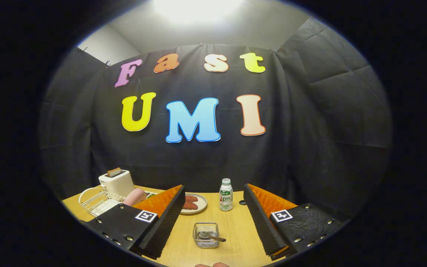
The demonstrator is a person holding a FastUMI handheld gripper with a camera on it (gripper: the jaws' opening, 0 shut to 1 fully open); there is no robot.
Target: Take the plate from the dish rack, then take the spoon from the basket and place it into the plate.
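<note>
Pink round plate stands upright in the white wire dish rack, left of and beyond the small square wire basket, half hidden by the left finger. Gripper fingers spread wide, holding nothing.

Step in hand, judged: fetch the plate, so swing left, straddle its rim edge-on, lift clear of the wires.

Metal spoon lies in the basket, between the fingers.

Count: one pink plate, one spoon, one basket, one rack, one beige plate of red food, one bottle, one toaster.
</note>
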